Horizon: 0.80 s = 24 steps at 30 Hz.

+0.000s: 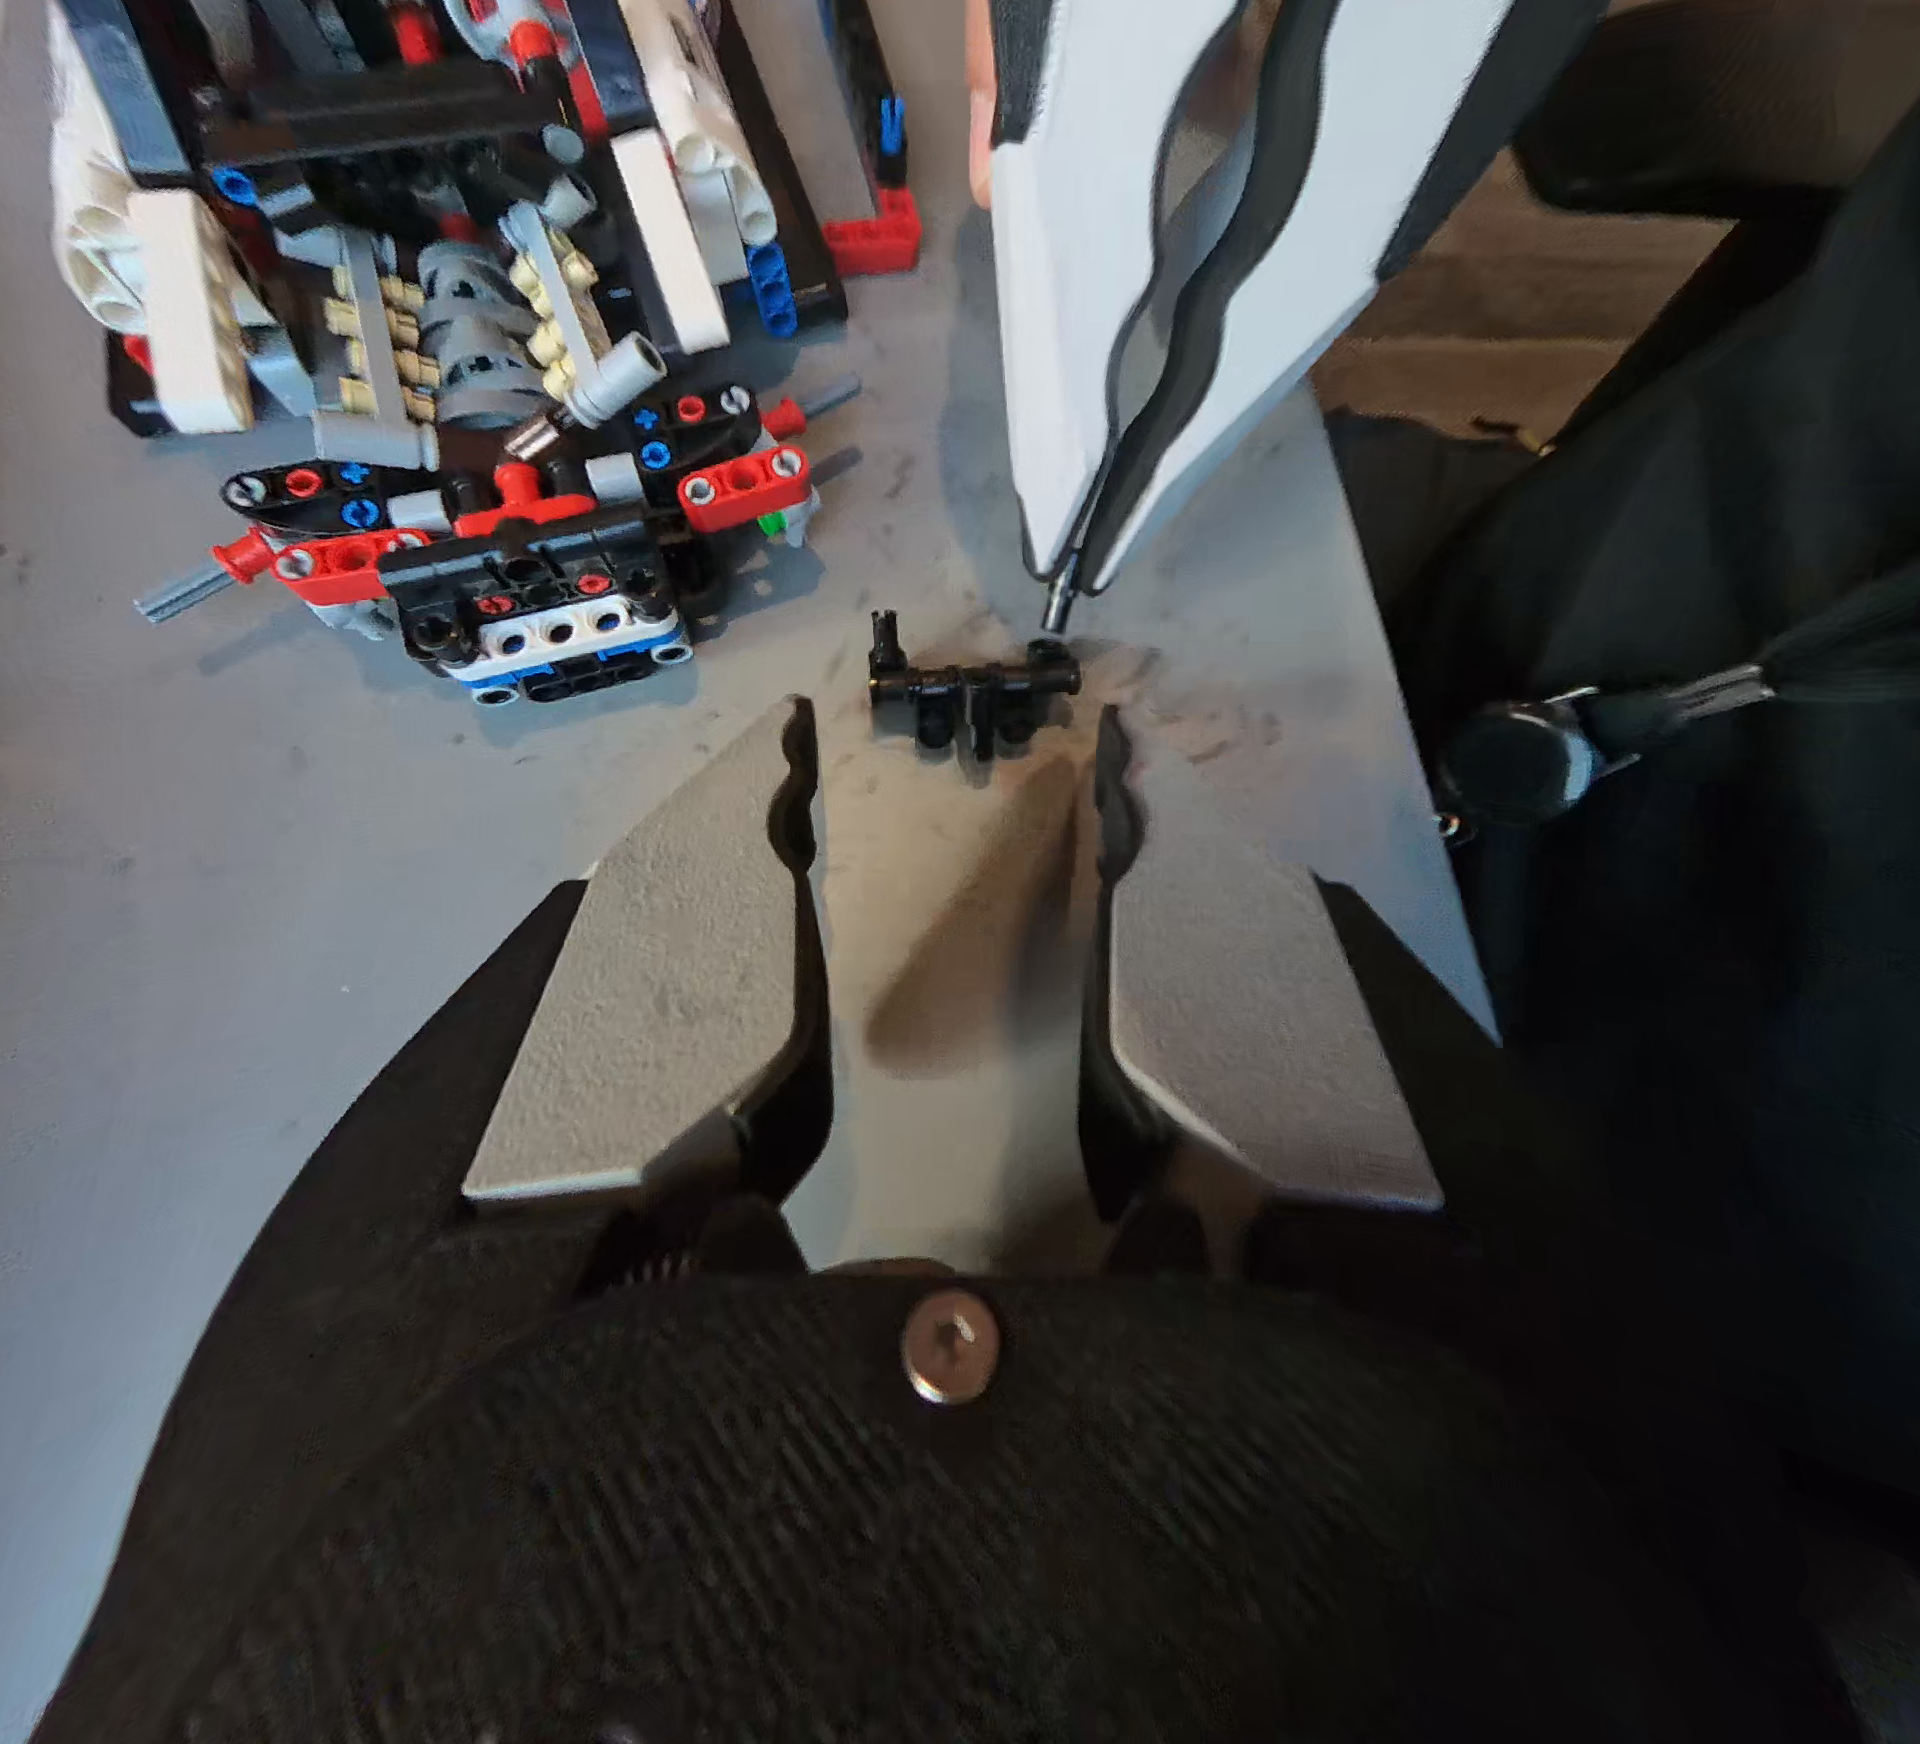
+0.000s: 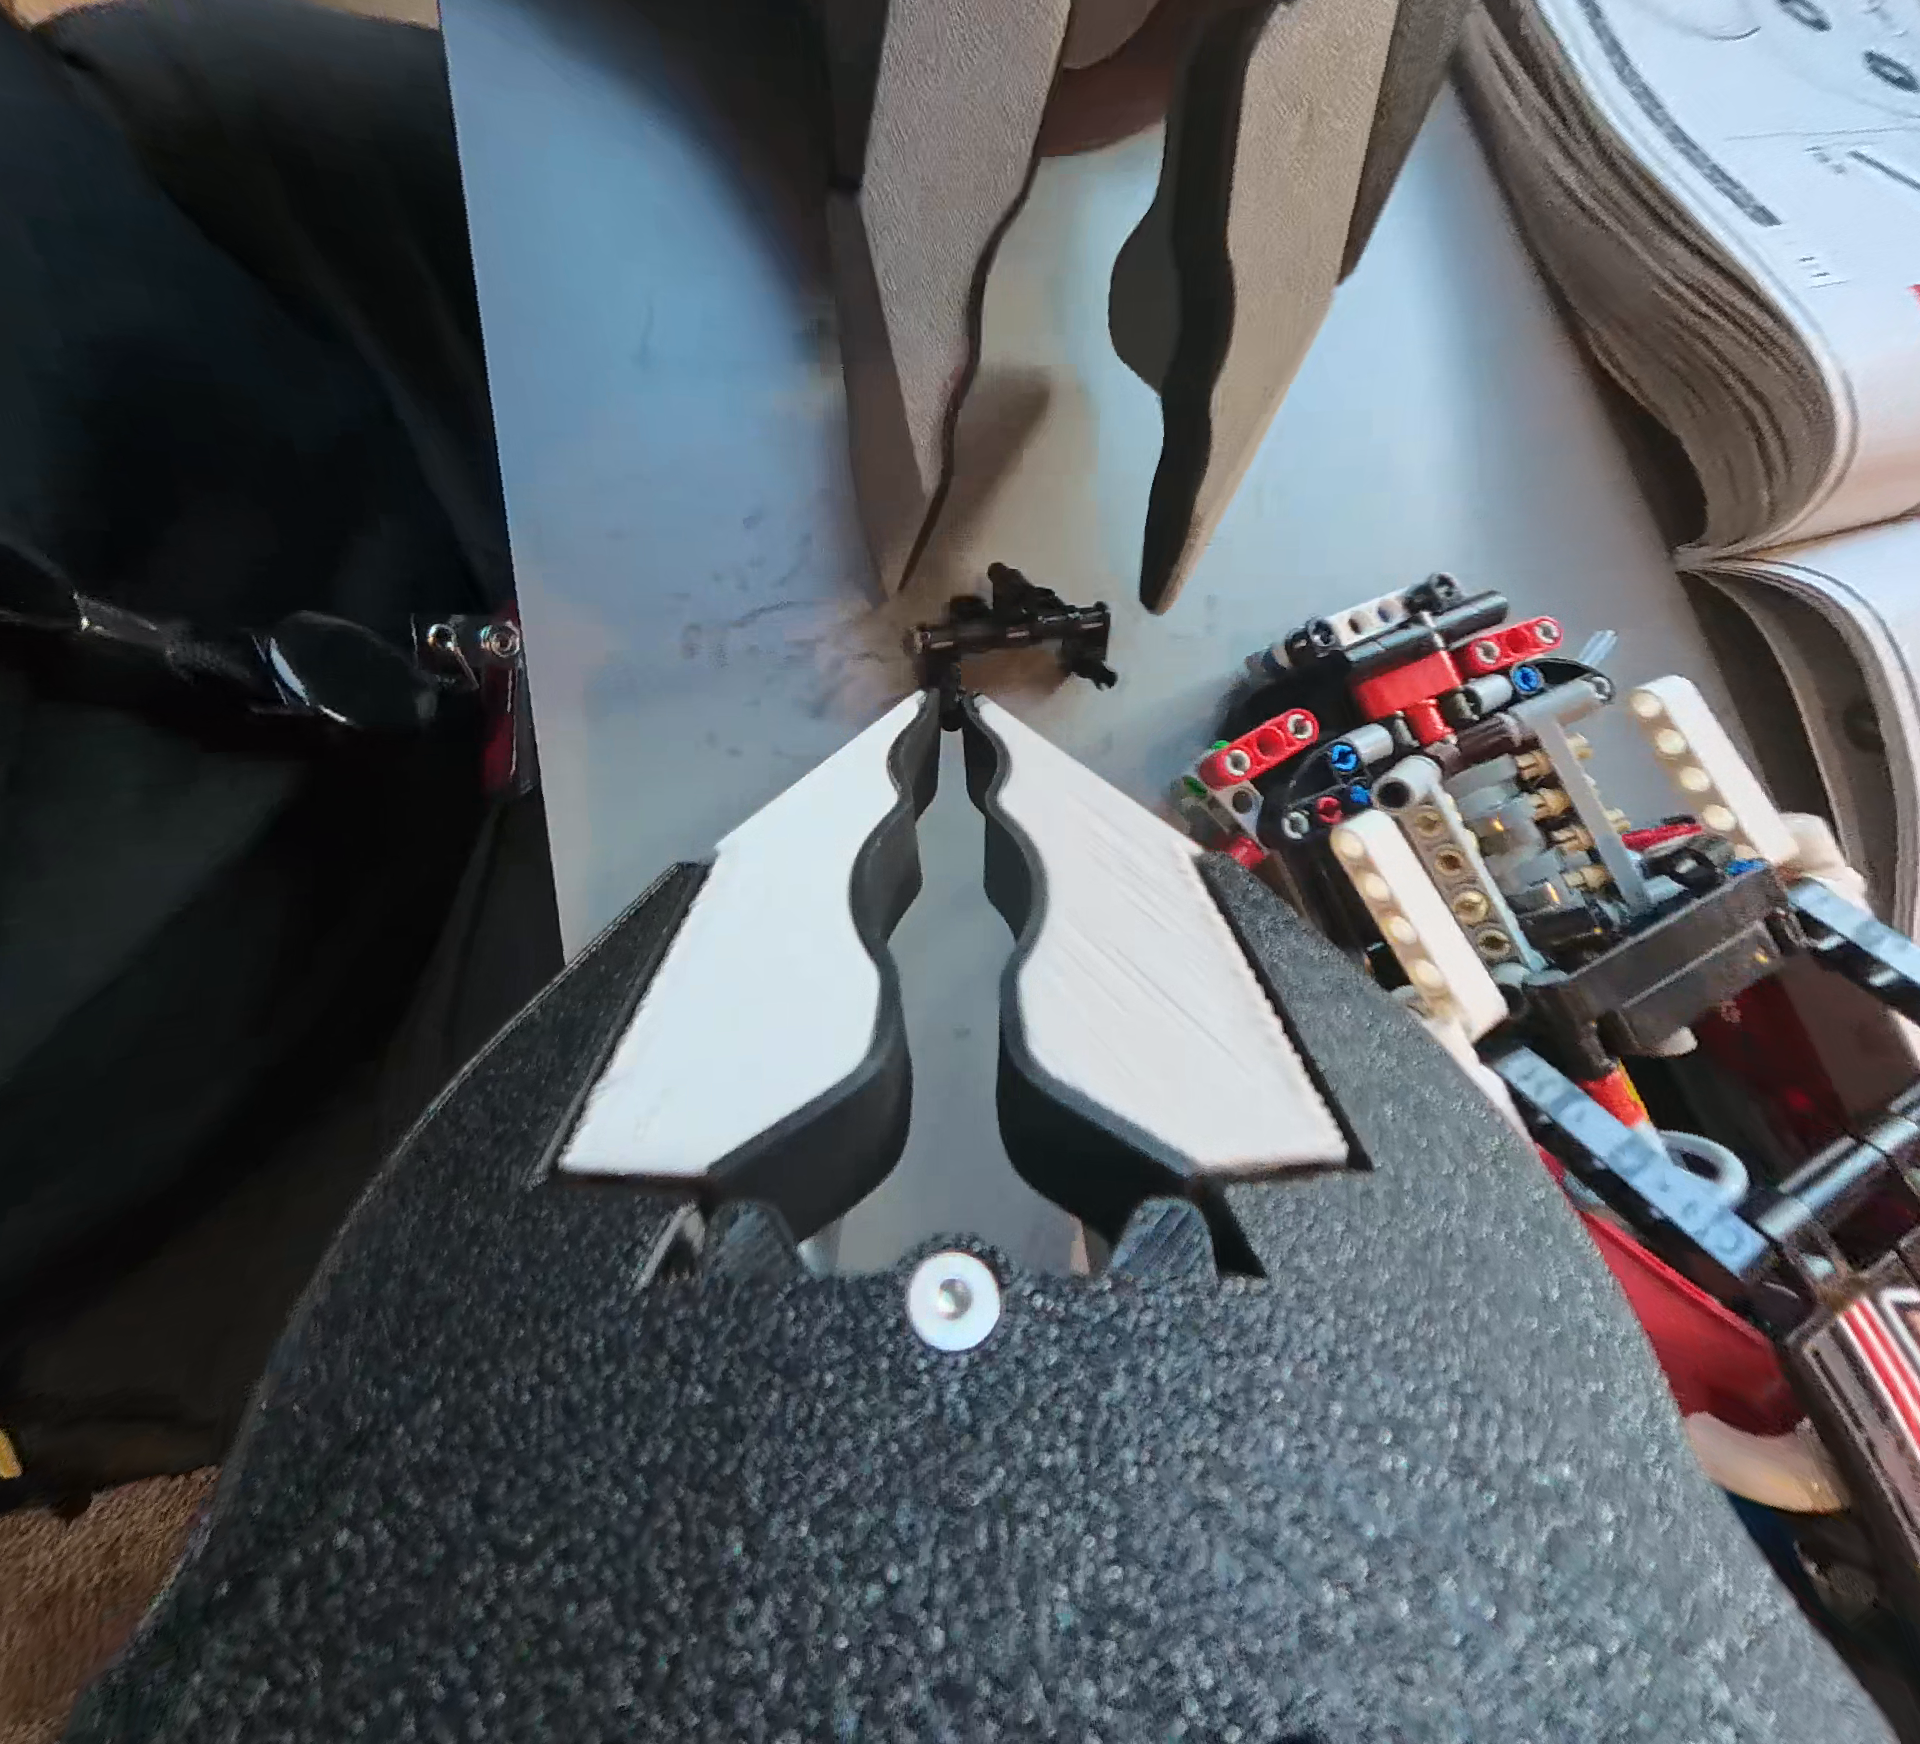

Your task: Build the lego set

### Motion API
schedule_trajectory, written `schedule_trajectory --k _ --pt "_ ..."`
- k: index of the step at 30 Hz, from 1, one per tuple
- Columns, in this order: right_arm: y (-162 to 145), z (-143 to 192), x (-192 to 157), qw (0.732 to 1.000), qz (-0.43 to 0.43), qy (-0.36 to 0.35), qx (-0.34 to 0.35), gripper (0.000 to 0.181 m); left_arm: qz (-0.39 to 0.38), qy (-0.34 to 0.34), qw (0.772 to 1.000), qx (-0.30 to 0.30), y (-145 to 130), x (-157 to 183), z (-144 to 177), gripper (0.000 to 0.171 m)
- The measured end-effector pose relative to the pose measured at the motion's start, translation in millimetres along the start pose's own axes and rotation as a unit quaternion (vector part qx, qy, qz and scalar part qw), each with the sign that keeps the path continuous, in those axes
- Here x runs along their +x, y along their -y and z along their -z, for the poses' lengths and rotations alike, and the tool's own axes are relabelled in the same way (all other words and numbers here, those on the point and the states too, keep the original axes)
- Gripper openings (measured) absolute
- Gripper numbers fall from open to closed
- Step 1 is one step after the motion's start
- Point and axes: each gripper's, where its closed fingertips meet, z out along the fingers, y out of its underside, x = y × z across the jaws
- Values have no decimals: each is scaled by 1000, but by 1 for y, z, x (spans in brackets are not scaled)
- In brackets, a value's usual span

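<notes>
A small black lego sub-assembly of pins and connectors lies on the grey table near its edge; it also shows in the right wrist view. My left gripper is open, with one finger on each side of the sub-assembly, just short of it. It shows from above in the right wrist view. My right gripper is shut on a short black pin. In the left wrist view it holds the pin tip-down at the sub-assembly's right end.
The partly built lego car, black, white and red, stands close to the left; it also shows in the right wrist view. A thick open instruction booklet lies behind it. The table edge and a person's dark clothing are close on the right. My two grippers' fingertips are within a few centimetres of each other.
</notes>
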Motion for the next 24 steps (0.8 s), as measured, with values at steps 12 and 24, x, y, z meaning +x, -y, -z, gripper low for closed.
schedule_trajectory --k 12,24 --pt "-5 -5 0 999 13 20 -21 3 -12 -19 1000 -21 0 1 -10 27" --pt "-13 4 3 1000 -3 14 -9 3 -23 -6 1000 -20 6 -6 0 32"
